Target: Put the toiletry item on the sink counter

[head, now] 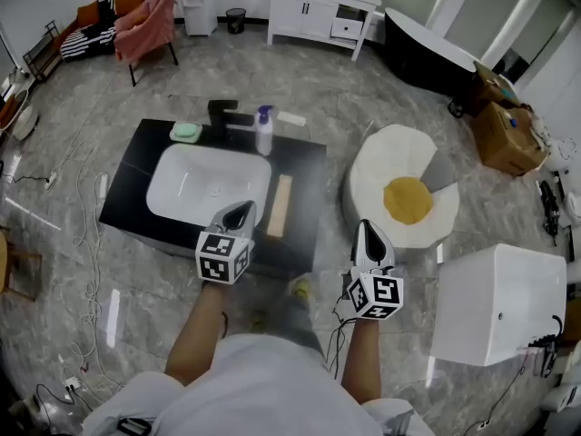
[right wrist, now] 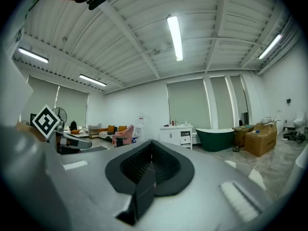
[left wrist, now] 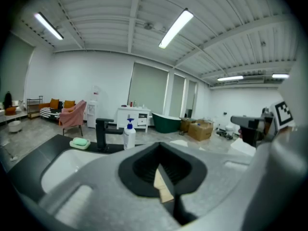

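Observation:
A black sink counter [head: 304, 166] carries a white basin [head: 209, 184], a black faucet [head: 224, 113] and a white pump bottle with a blue top [head: 264, 132]. A green soap on a dish [head: 185, 132] lies at the back left and a small white item [head: 291, 118] at the back right. A pale wooden board [head: 280, 205] lies right of the basin. My left gripper [head: 241, 210] hangs shut and empty over the counter's front edge; its view shows the bottle [left wrist: 129, 136], faucet [left wrist: 103, 134] and soap [left wrist: 79, 142] beyond the left gripper [left wrist: 166, 179]. My right gripper [head: 368, 229] is shut and empty, right of the counter, and the right gripper [right wrist: 147, 177] points level across the room.
An egg-shaped cushion [head: 404, 198] sits on the floor right of the counter, a white box [head: 499, 302] further right. At the back stand a white cabinet [head: 322, 12], a dark bathtub [head: 427, 53], cardboard boxes [head: 504, 125] and a chair with pink cloth [head: 150, 21]. Cables [head: 91, 271] trail at left.

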`<move>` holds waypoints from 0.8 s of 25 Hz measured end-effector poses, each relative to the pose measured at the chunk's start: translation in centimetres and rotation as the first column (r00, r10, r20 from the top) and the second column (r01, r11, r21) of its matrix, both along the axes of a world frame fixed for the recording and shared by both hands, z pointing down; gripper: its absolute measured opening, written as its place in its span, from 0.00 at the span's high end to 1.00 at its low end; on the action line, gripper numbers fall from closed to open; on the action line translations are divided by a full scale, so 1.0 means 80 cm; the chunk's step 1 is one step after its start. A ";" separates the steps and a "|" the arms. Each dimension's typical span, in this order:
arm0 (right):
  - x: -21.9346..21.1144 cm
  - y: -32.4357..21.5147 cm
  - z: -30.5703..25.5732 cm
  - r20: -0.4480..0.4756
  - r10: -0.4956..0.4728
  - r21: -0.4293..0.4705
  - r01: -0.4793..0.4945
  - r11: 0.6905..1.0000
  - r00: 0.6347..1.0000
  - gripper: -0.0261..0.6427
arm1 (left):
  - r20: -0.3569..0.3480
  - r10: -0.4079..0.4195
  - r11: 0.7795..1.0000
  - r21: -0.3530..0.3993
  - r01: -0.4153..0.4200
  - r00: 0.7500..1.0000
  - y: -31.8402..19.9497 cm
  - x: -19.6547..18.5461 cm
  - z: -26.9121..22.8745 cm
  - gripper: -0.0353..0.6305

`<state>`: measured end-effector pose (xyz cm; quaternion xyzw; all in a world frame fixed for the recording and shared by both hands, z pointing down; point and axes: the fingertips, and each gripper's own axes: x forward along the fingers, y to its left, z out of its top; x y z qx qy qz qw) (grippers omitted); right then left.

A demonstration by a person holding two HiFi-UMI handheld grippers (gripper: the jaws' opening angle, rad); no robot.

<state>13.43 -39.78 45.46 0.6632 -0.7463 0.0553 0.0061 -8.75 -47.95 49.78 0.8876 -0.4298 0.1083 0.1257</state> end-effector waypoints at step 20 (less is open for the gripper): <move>-0.010 0.081 -0.044 0.001 0.023 0.060 -0.023 0.998 1.000 0.96 | -0.018 0.006 0.981 0.196 -0.003 1.000 0.070 -0.033 -0.103 0.95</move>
